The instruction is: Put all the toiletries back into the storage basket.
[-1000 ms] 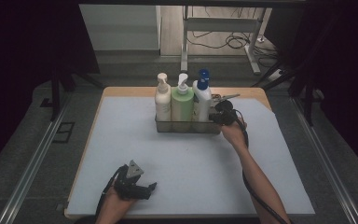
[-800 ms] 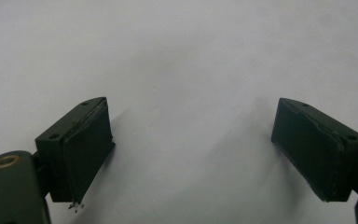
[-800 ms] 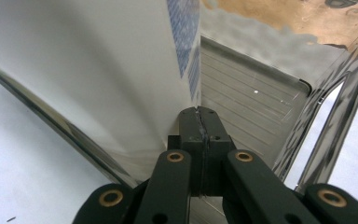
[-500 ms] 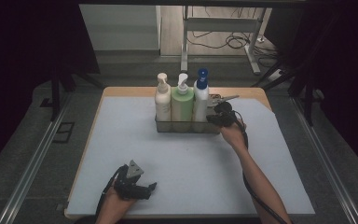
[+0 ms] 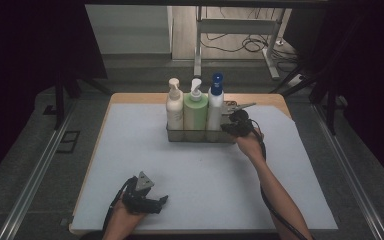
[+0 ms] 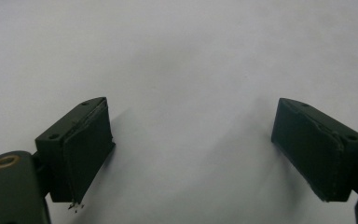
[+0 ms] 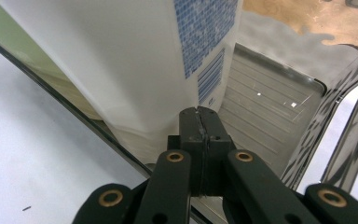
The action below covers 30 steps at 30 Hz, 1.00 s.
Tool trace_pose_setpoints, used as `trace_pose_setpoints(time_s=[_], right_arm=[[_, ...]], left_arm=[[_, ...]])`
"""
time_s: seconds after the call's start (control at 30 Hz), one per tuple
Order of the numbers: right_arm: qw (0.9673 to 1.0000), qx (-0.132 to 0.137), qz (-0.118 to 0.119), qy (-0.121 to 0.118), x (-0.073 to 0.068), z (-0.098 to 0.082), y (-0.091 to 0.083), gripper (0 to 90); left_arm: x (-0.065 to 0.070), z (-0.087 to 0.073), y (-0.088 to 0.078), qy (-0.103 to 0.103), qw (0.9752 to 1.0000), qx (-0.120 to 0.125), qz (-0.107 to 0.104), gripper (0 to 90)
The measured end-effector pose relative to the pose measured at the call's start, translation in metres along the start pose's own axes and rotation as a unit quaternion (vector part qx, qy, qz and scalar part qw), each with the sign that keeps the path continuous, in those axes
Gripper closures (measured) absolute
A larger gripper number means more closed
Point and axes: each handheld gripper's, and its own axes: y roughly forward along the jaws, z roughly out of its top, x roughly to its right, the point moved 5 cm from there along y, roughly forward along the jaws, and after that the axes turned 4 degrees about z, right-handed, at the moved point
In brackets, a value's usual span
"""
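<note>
My right gripper (image 5: 234,125) sits at the right end of the shiny metal wire caddy (image 5: 200,135), and in the right gripper view its two black jaws are pressed flat together with nothing between them, the tip resting just against the base of the tall white bottle with the blue cap (image 5: 215,105). That bottle stands upright at the right end of the row, touching the pale green pump bottle (image 5: 196,110), which stands beside the cream pump bottle (image 5: 174,106). The caddy's rightmost compartment (image 7: 270,121) is bare, its ribbed floor showing.

I judge the step in hand to be nudging or steadying the white bottle in its slot, rather than lifting it, since I pinch nothing.

My left gripper (image 5: 145,199) rests low on the pale grey mat (image 5: 130,150), well apart from the caddy, jaws spread wide over bare mat.

Next, to take the bottle I would need to draw back a little, spread the right jaws around its body, and close without tipping its neighbours.
</note>
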Motion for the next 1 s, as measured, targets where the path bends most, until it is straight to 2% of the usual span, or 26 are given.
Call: trace_pose_setpoints(time_s=[0.23, 0.37, 0.7, 1.0], right_arm=[[1.0000, 0.007, -0.004, 0.004, 0.003, 0.001, -0.003, 82.7], [0.9999, 0.010, -0.007, -0.002, 0.004, 0.003, -0.005, 80.3], [0.9998, 0.022, 0.003, 0.000, 0.005, 0.005, -0.018, 73.2], [0.9995, 0.032, -0.001, -0.008, 0.000, 0.006, -0.032, 57.8]], left_arm=[[0.000, 0.000, 0.000, 0.000, 1.0000, 0.000, 0.000, 12.0], [0.000, 0.000, 0.000, 0.000, 1.0000, 0.000, 0.000, 12.0], [0.000, 0.000, 0.000, 0.001, 1.0000, 0.000, 0.000, 12.0], [0.000, 0.000, 0.000, 0.001, 1.0000, 0.000, 0.000, 12.0]])
